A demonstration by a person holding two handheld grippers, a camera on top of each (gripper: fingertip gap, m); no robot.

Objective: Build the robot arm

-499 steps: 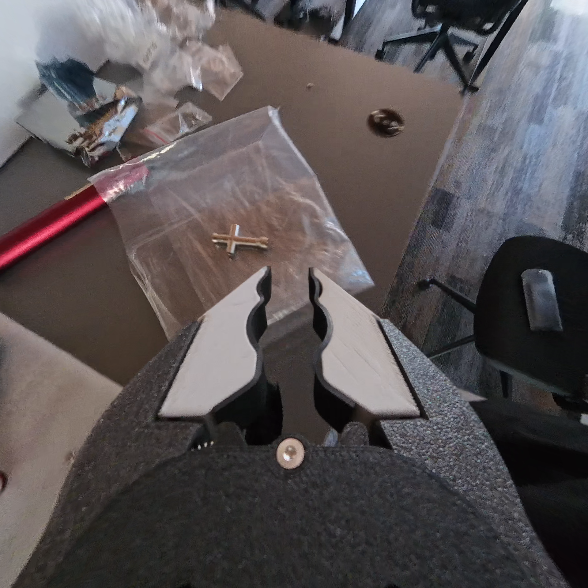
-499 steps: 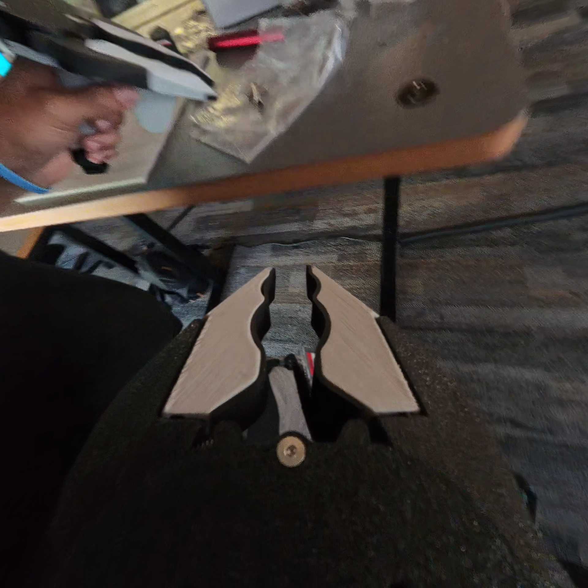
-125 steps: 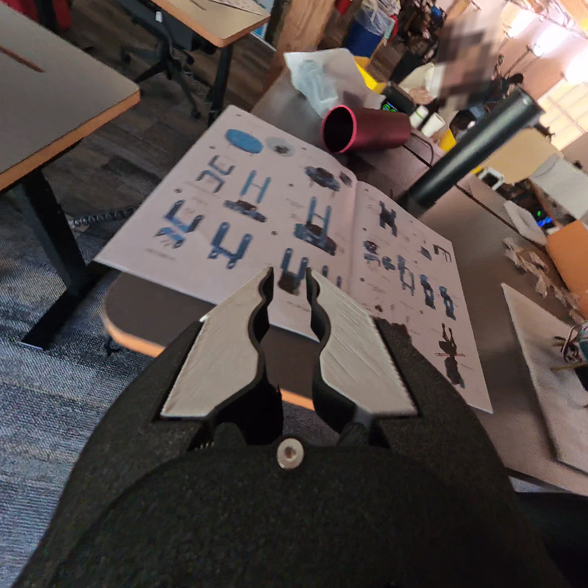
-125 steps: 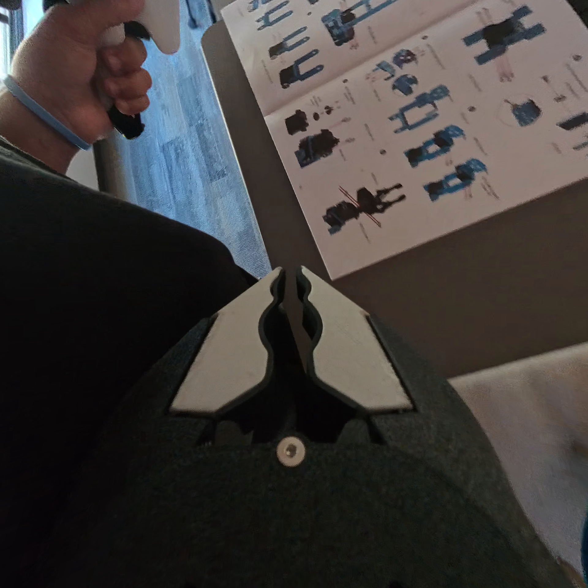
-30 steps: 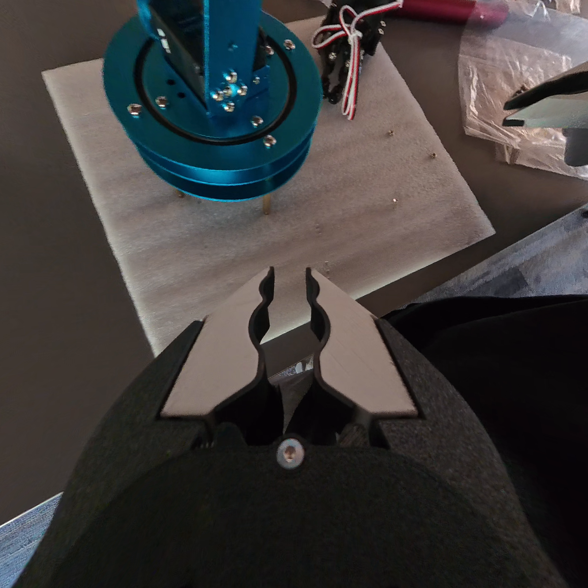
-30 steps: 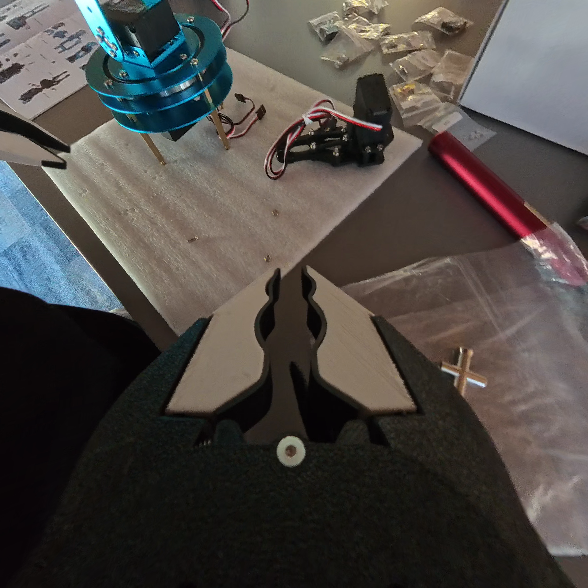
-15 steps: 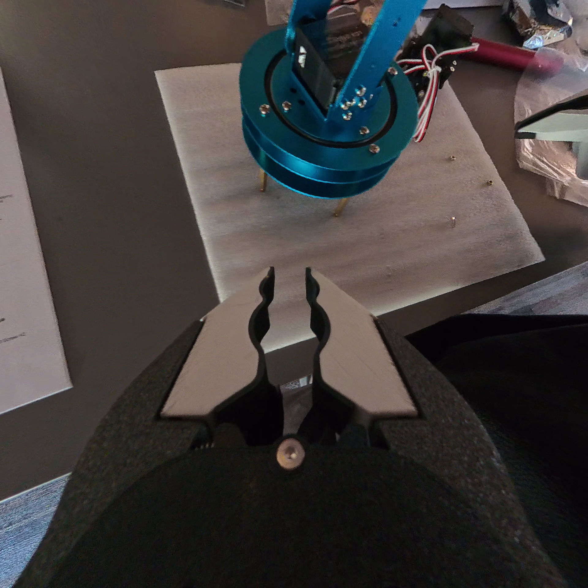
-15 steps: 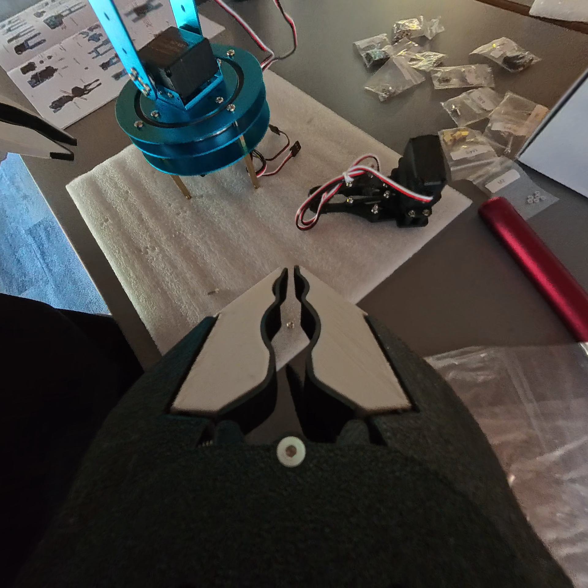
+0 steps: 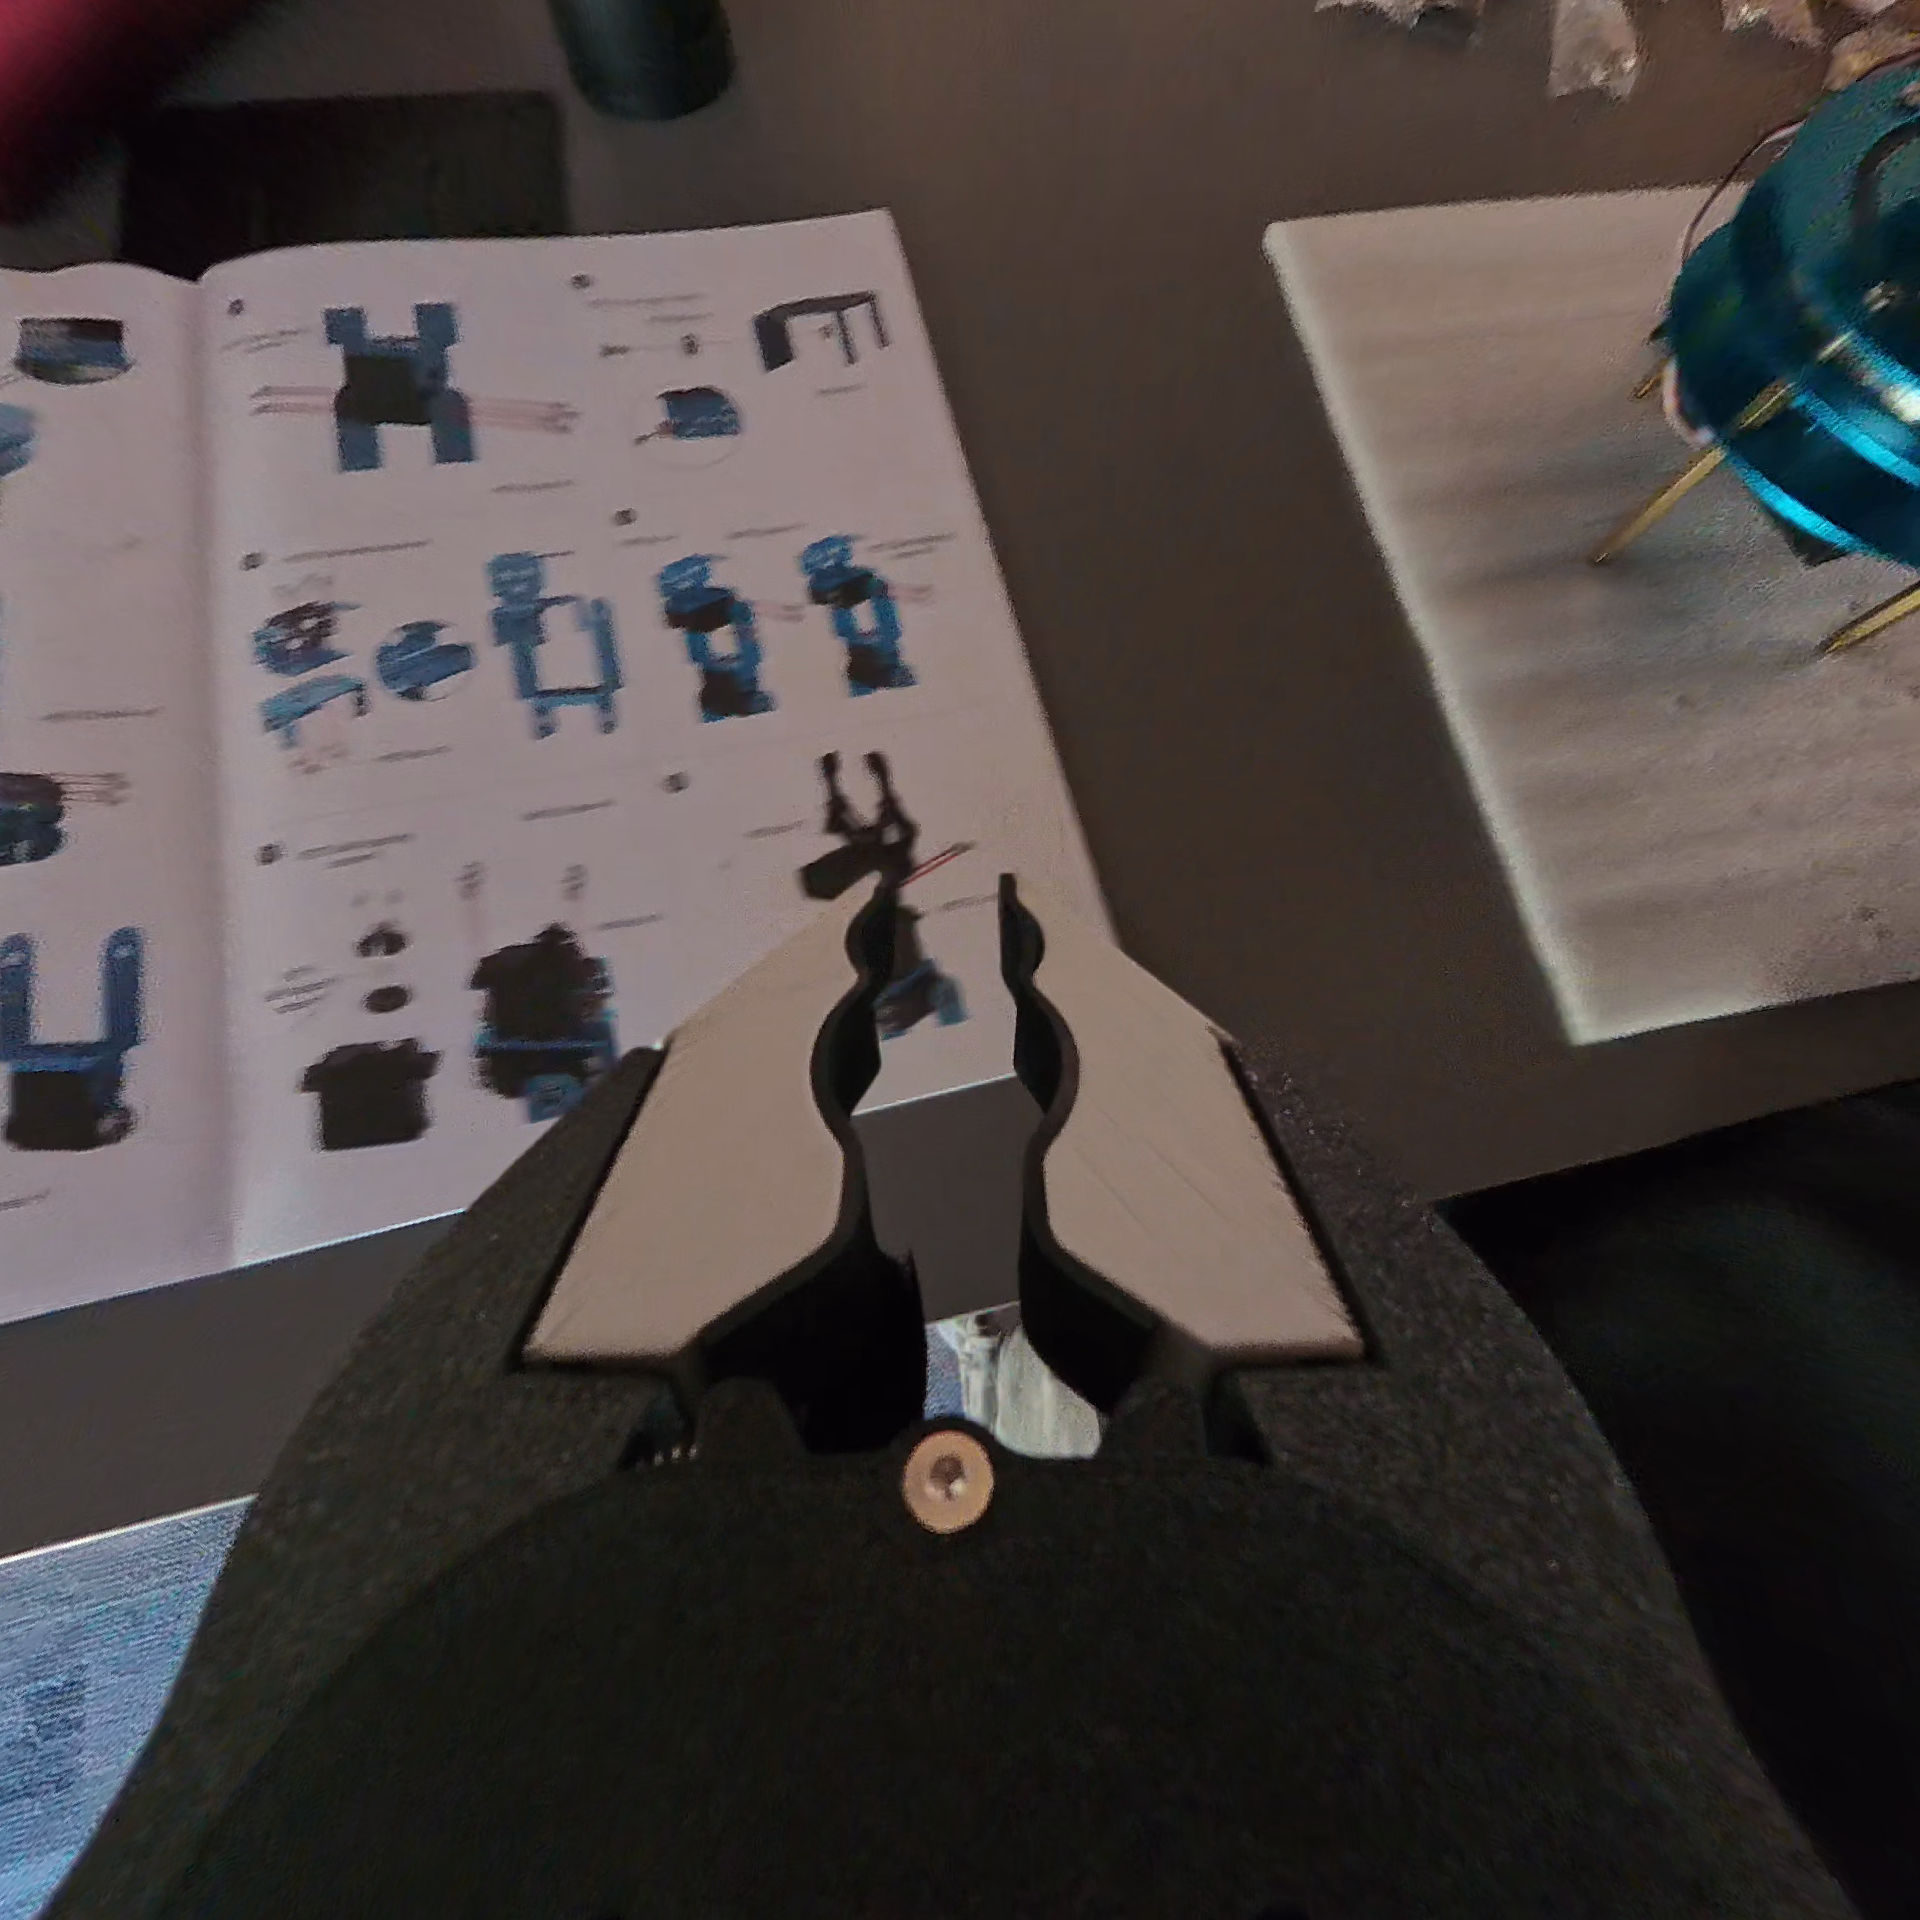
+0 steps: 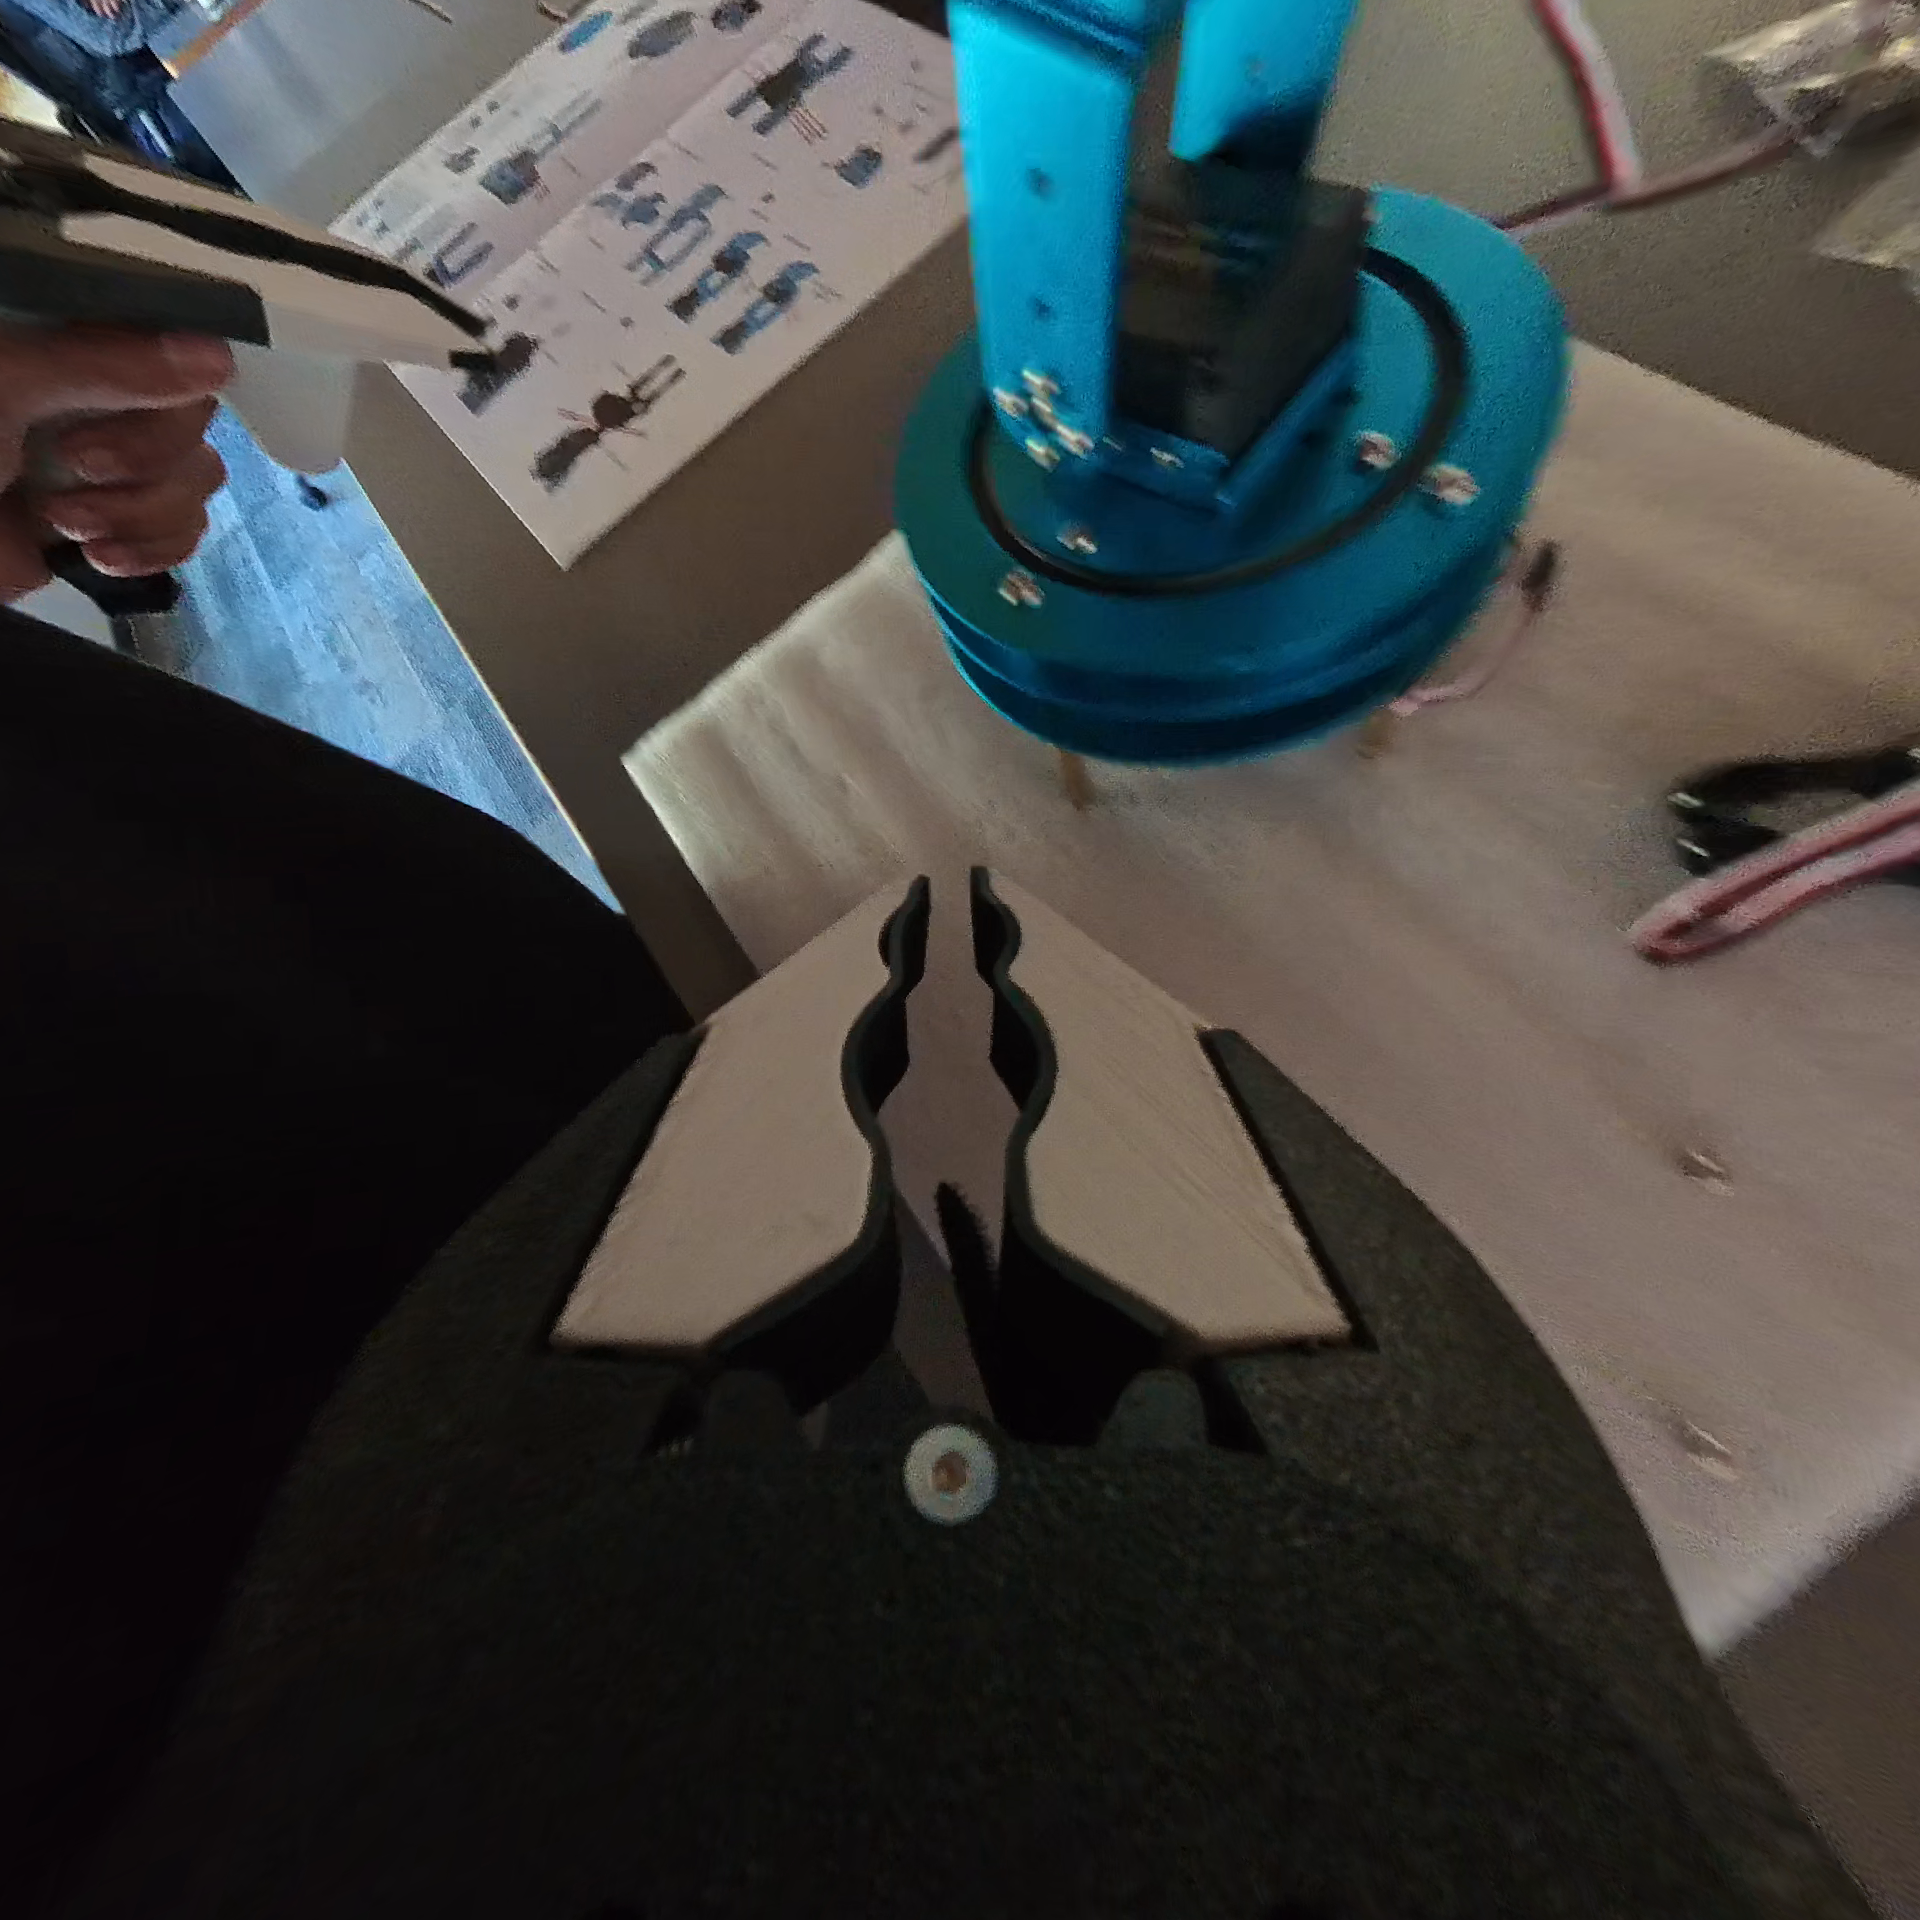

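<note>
Hovering empty with fingers spread, the left gripper (image 9: pixel 940 894) hung over the booklet (image 9: pixel 582 582); the right gripper (image 10: pixel 948 909), slightly parted, faced the blue base (image 10: pixel 1236 540).

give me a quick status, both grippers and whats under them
Left gripper open, empty, over the open instruction booklet. Right gripper slightly open, empty, over white foam pad, short of the blue round base. Nothing between.
</note>
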